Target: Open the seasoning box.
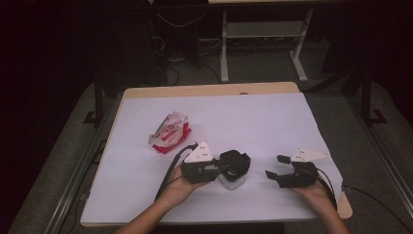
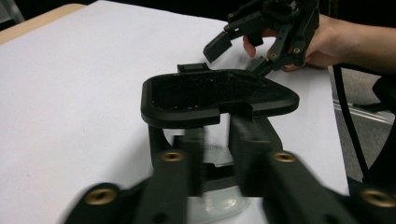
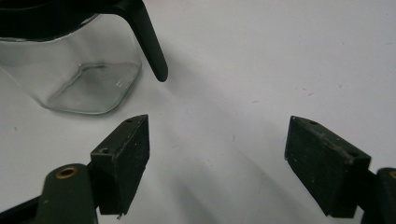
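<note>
Starting at the far left, a red-and-white snack packet [image 1: 168, 132] lies well out beyond the left tongs [image 1: 221, 168], away from the person, and nobody is going for it.

The action is at the left tongs. In the left gripper view they [image 2: 217, 140] are pressed nearly together right under the black lid [image 2: 210, 93], with a sliver of the clear jar [image 2: 217, 135] showing between the jaws. We read that as a pinch on the jar just below the lid, though blur keeps us from seeing exactly where the pads bite. The jar [image 1: 231, 181] stands upright on the white sheet, right at the tips of these tongs, long axis straight up, the lid [image 1: 236, 162] sitting across its top.

To the right, there is a clear gap of bare sheet, then the right tongs [image 1: 276, 166], spread wide and holding nothing. In the right gripper view they [image 3: 217, 163] frame only white sheet. The jar [image 3: 88, 79] sits ahead and off to the left of the gap, near but not touching. A black tab [image 3: 149, 42] hangs from the lid down the side nearest these tongs.

That is the relation that matters. The left hand is already on the jar, so the free right tongs are the ones to move. By our judgement they must swing left and come forward before the lid or its tab sits between those open jaws.
</note>
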A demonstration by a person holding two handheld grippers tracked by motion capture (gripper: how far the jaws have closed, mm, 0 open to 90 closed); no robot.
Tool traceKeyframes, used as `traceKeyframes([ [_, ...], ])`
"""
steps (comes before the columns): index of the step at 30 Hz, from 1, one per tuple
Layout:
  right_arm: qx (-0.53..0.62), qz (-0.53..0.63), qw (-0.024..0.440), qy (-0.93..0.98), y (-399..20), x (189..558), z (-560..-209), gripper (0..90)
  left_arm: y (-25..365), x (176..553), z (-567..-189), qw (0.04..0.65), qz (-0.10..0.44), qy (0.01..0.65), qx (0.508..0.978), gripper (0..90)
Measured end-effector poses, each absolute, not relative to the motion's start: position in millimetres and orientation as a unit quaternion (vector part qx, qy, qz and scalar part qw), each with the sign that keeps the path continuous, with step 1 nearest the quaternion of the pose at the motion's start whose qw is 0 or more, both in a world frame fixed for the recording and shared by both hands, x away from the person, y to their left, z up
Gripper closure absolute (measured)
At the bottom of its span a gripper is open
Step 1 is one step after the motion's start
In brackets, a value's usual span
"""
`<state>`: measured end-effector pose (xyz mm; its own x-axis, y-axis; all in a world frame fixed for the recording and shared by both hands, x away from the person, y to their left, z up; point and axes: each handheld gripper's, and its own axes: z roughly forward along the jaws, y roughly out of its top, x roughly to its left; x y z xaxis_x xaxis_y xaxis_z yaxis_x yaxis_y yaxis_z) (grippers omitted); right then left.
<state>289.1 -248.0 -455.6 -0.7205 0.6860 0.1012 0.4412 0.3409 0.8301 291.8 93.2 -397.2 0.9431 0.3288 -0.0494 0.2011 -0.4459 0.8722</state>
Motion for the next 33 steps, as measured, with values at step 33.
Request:
traceKeyframes([
  [33, 0.353, 0.459, 0.124, 0.806, -249.2, 290.7, -456.2, 21.9, 81.5, 305.1, -367.2, 0.511, 0.049, 0.122, 0.849, 89.7],
])
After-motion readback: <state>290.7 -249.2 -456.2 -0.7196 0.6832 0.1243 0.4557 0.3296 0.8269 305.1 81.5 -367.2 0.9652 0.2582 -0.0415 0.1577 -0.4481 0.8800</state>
